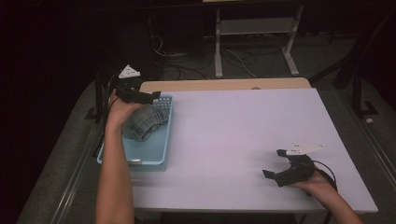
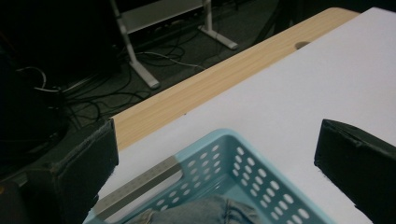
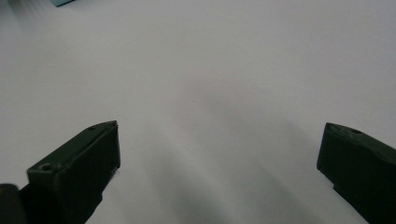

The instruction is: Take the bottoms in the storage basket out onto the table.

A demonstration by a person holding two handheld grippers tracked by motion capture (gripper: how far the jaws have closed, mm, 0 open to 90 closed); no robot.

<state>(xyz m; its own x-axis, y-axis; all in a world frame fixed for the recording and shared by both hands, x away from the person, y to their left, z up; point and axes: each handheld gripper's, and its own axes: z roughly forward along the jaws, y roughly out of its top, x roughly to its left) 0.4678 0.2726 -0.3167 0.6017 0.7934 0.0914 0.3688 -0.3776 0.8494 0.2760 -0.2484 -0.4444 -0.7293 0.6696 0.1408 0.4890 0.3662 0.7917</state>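
Right gripper (image 1: 274, 164) idle at near right; left gripper (image 1: 148, 95) above basket.

The right gripper rests on the white table (image 1: 233, 140), jaws wide apart and empty. The left gripper hovers over the far end of the blue basket (image 1: 159, 158), jaws spread, holding nothing. Folded jeans (image 1: 144, 122) lie inside the basket at far left. Judged step: reaching for the jeans. Next move: lower, then close on the denim.

Light-blue perforated basket (image 1: 159, 154); faded blue-grey denim jeans (image 1: 144, 122); white table (image 1: 243, 135) edged in pale wood.
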